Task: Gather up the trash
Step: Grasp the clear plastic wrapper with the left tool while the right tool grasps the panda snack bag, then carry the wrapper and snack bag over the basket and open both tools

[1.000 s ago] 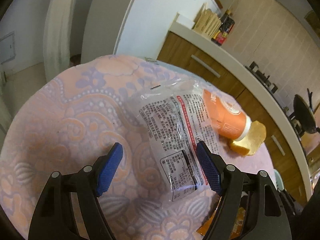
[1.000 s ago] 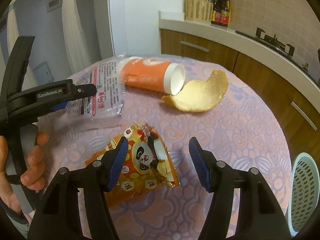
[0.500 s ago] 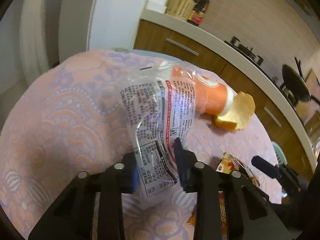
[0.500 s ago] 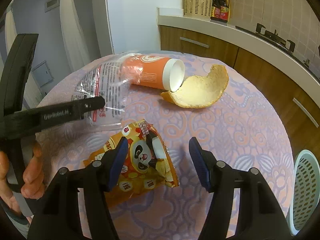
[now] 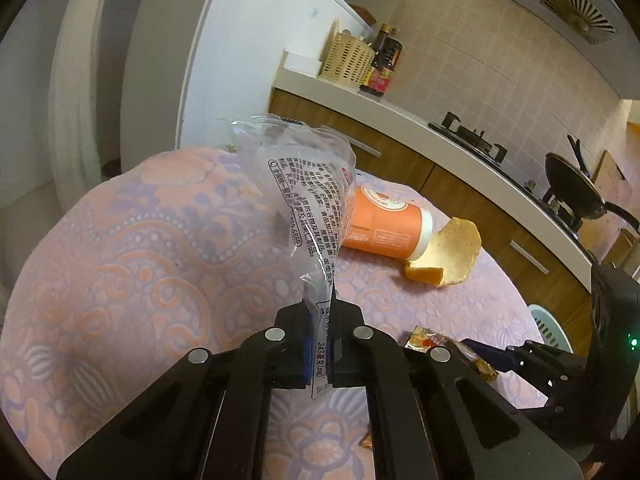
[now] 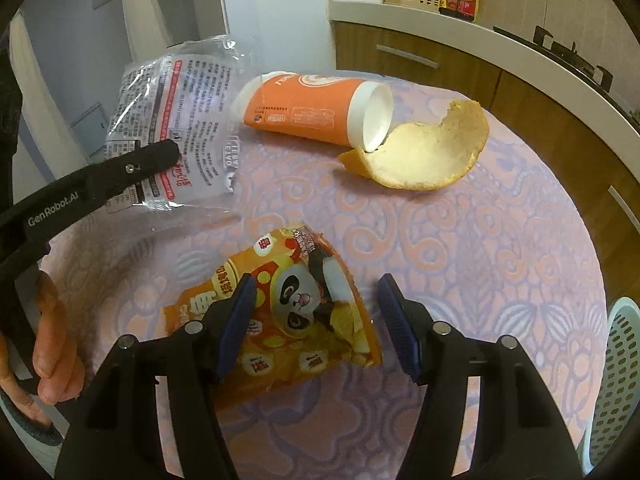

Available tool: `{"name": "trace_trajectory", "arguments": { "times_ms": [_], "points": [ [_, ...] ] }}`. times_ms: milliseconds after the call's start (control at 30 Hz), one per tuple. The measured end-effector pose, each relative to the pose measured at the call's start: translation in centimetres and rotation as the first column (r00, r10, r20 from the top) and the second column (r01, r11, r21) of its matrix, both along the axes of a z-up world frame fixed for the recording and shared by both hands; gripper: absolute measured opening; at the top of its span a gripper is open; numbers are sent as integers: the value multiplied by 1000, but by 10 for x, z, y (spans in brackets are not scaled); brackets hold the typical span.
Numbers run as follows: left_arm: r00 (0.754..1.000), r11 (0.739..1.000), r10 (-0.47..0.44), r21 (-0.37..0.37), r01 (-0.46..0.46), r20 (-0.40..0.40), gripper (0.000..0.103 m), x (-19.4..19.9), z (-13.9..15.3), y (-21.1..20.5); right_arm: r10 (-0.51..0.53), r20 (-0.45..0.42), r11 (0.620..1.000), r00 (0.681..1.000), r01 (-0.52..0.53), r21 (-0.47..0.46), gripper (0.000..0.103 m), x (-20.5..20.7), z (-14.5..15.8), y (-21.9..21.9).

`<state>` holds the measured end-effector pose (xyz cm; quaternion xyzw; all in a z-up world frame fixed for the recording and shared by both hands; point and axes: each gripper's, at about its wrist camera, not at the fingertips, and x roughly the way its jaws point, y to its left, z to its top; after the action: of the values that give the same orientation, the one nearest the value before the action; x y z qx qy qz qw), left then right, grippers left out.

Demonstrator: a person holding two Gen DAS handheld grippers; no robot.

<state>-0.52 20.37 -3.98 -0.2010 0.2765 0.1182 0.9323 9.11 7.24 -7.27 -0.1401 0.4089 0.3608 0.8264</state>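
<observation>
Four pieces of trash show on the round counter [image 6: 520,240] with its pink patterned cloth. The left gripper [image 5: 320,344] has just closed its jaws, which are now clamped on the lower end of a clear printed wrapper [image 5: 312,200]; the wrapper stands up from them. The right gripper [image 6: 316,320] hovers with jaws apart over an orange panda snack bag [image 6: 304,320], not pressing it. Beyond lie an orange paper cup [image 6: 316,112] on its side and a fruit peel [image 6: 428,160] touching its mouth. A perforated basket [image 6: 616,380] stands beside the counter.
</observation>
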Motion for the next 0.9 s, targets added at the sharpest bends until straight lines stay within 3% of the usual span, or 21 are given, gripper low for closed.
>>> {"name": "trace_trajectory", "arguments": {
  "times_ms": [33, 133, 267, 367, 500, 633, 900],
  "points": [
    [1000, 1000, 0, 7, 0, -3, 2, 0, 0, -1, 1, 1, 1000, 1000, -1, -2, 59, -1, 0, 1],
    [1000, 1000, 0, 9, 0, -2, 2, 0, 1, 0, 5, 33, 1000, 999, -4, -31, 38, -4, 0, 5],
    [1000, 1000, 2, -6, -2, -5, 2, 0, 0, 2, 52, 50, 998, 997, -51, -28, 17, -14, 2, 9],
    [1000, 1000, 2, -5, -2, -8, 2, 1, 1, 2, 59, 100, 998, 993, -56, -32, 10, -25, 5, 9],
    [1000, 1000, 6, 0, -6, 1, 2, 0, 2, 3, 48, 136, 999, 989, -50, 6, 10, -32, 12, 3],
    [1000, 1000, 18, 16, -18, 16, 2, -2, 5, 2, -1, 125, 992, 992, -15, 125, 10, -28, 24, -21],
    [992, 998, -24, 53, 18, 121, 2, -29, 40, -38, -124, 109, 963, 986, 93, 252, 10, -25, 41, -82]
  ]
}}
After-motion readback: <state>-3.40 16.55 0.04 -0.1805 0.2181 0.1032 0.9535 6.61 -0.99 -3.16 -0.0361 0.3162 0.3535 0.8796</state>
